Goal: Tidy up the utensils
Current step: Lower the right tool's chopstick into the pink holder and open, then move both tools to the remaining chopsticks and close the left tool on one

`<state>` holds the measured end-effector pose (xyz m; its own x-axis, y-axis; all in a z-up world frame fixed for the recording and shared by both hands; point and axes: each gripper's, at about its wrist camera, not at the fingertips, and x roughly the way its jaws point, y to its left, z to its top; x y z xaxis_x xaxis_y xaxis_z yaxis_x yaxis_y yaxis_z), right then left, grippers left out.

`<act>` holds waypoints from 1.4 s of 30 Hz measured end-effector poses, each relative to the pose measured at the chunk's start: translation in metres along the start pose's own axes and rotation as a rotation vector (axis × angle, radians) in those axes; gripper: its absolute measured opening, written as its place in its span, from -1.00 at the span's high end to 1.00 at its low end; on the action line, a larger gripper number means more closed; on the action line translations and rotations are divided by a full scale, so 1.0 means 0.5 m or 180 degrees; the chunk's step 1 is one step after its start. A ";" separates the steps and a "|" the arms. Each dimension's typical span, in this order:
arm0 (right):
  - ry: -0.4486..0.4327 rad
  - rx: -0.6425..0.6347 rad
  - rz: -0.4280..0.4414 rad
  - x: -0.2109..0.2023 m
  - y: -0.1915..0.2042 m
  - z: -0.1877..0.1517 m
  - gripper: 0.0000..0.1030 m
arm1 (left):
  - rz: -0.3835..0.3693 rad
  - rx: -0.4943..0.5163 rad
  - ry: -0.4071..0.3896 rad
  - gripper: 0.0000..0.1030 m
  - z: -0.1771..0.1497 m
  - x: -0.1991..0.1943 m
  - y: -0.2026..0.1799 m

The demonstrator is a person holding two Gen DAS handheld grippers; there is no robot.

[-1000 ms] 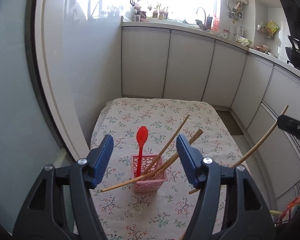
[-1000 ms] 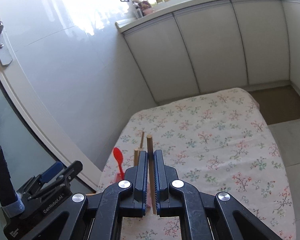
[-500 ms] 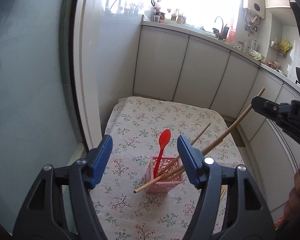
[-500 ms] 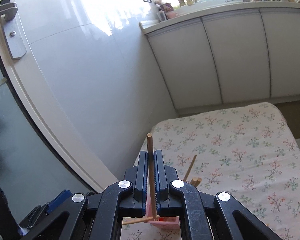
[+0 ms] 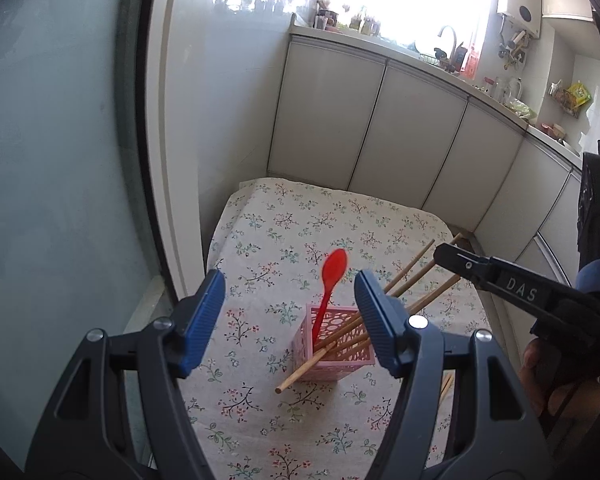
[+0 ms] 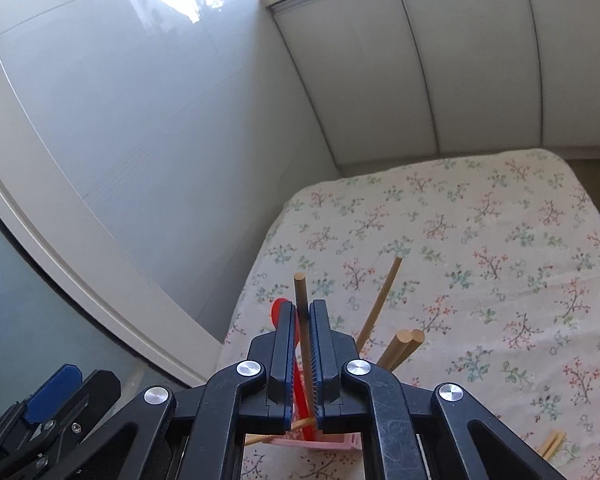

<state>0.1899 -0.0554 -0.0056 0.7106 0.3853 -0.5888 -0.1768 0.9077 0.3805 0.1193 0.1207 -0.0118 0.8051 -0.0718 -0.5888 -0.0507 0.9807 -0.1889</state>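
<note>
Chopsticks (image 5: 396, 304): left view shows several already leaning in the pink basket (image 5: 334, 346) with a red spoon (image 5: 331, 276), basket on the floral surface (image 5: 300, 224). Left claw (image 5: 288, 320) spread wide, holding nothing. Right view: right claw (image 6: 305, 352) clenched on one chopstick (image 6: 301, 300), directly over the basket, so probably about to drop in. A few more sticks (image 6: 550, 444) lie loose on the surface, so not finished.

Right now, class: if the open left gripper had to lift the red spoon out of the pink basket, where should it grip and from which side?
Grip the red spoon on its bare neck just under the bowl, coming from above. It stands nearly upright in the pink basket, and the chopsticks lean away rightward.
</note>
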 end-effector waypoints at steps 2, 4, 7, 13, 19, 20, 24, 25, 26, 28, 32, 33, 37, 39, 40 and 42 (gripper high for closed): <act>0.0005 0.0002 0.0026 -0.006 -0.004 0.000 0.78 | -0.0001 0.0020 0.0021 -0.32 -0.002 0.000 -0.003; -0.0019 -0.0004 0.0046 -0.023 -0.007 0.001 0.65 | -0.0009 0.0042 0.0029 -0.32 -0.002 -0.001 -0.007; -0.0081 -0.0029 0.0051 -0.058 -0.016 0.002 0.43 | -0.0033 0.0067 0.0041 -0.32 -0.003 -0.005 -0.015; -0.0041 -0.0001 -0.0095 -0.122 -0.071 -0.019 0.20 | -0.0121 0.0191 0.0080 -0.32 -0.008 -0.013 -0.045; 0.0083 0.0115 -0.0290 -0.167 -0.146 -0.054 -0.01 | -0.0234 0.0404 0.0189 -0.32 -0.032 -0.018 -0.093; 0.0097 0.0135 -0.0317 -0.173 -0.158 -0.059 -0.05 | -0.0251 0.0446 0.0205 -0.33 -0.037 -0.019 -0.102; 0.0188 0.0243 -0.0373 -0.187 -0.204 -0.086 -0.26 | -0.0338 0.0643 0.0269 -0.33 -0.059 -0.021 -0.142; 0.0221 0.0279 -0.0378 -0.188 -0.215 -0.091 -0.28 | -0.0361 0.0684 0.0281 -0.34 -0.066 -0.021 -0.152; 0.0252 0.0314 -0.0388 -0.190 -0.224 -0.097 -0.30 | -0.0386 0.0734 0.0303 -0.34 -0.074 -0.021 -0.162; 0.0313 0.0391 -0.0436 -0.191 -0.250 -0.106 -0.37 | -0.0442 0.0861 0.0383 -0.34 -0.090 -0.014 -0.188; 0.0491 0.0560 -0.0553 -0.193 -0.299 -0.125 -0.43 | -0.0513 0.1077 0.0560 -0.35 -0.124 0.005 -0.229; 0.0546 0.0591 -0.0573 -0.190 -0.310 -0.130 -0.44 | -0.0551 0.1112 0.0628 -0.35 -0.131 0.013 -0.238; 0.0751 0.0727 -0.0673 -0.177 -0.359 -0.151 -0.45 | -0.0713 0.1191 0.0937 -0.34 -0.161 0.047 -0.273; 0.0845 0.0795 -0.0720 -0.171 -0.380 -0.162 -0.45 | -0.0791 0.1211 0.1118 -0.34 -0.175 0.071 -0.289; 0.0896 0.0819 -0.0741 -0.167 -0.390 -0.166 -0.45 | -0.0825 0.1227 0.1218 -0.34 -0.185 0.086 -0.299; 0.0985 0.0858 -0.0765 -0.157 -0.408 -0.176 -0.45 | -0.0869 0.1238 0.1413 -0.28 -0.206 0.118 -0.315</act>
<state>0.1100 -0.2561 -0.0997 0.4661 0.2381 -0.8521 0.1799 0.9175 0.3547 0.1141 -0.0569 -0.0977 0.4335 -0.3144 -0.8445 0.4060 0.9048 -0.1284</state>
